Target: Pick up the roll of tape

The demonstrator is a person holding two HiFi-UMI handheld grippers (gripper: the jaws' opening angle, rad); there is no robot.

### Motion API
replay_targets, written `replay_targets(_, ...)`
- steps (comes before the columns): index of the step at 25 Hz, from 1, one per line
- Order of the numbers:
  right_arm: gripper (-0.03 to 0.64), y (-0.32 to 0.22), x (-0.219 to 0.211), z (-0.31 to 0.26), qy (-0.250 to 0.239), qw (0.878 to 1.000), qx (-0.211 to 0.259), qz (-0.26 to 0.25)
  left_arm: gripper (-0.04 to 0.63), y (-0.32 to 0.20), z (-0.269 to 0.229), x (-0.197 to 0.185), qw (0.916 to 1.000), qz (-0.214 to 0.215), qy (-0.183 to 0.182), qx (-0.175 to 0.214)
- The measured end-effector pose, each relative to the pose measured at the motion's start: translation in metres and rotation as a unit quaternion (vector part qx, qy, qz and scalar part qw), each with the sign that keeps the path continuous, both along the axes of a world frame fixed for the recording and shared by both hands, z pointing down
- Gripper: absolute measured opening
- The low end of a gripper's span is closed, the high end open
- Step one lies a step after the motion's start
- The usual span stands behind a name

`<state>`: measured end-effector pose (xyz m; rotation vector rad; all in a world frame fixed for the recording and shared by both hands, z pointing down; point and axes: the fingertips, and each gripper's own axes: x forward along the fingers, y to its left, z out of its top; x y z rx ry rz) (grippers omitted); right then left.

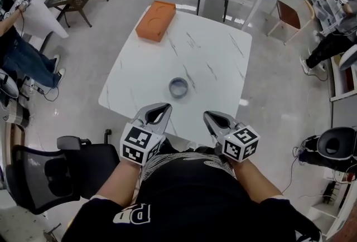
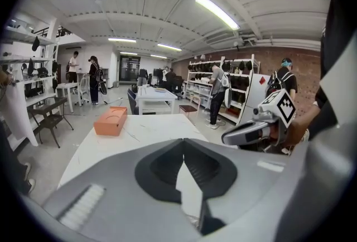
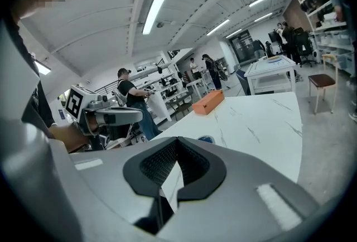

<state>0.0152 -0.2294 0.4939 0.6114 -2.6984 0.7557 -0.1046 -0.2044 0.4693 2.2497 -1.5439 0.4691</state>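
Roll of tape (image 1: 178,87) flat on white table (image 1: 223,62), near middle. Orange box (image 1: 155,20) at far corner, well apart. Left gripper (image 1: 161,108) and right gripper (image 1: 210,116) over near edge, jaws pressed together, empty. Bare tabletop between them and tape. Black chair (image 1: 50,171) at left.

In my head view, the roll of tape (image 1: 178,87) lies near the middle of the table (image 1: 218,56), the box (image 1: 156,20) sits behind it on the far left corner, and my left gripper (image 1: 159,108) and right gripper (image 1: 211,119) hang side by side over the near edge.
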Motion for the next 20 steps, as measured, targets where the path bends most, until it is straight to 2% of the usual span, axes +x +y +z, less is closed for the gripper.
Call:
replay_targets(9, -0.002, -0.023, -0.006, -0.017, -0.004, 0.996, 0.006, 0.085, 0.060, -0.028, 0.002, -0.007, 0.9960, 0.087, -0.013, -0.013)
replay_targets(14, -0.002, -0.021, -0.026, -0.021, -0.001, 0.995, 0.009, 0.103, 0.060, -0.037, -0.001, -0.017, 0.9923, 0.122, -0.020, -0.008)
replay_targets(20, -0.002, -0.014, -0.031, -0.017, 0.009, 0.992, 0.005, 0.127, 0.060, -0.039, 0.003, -0.024, 0.9856, 0.160, -0.053, -0.005)
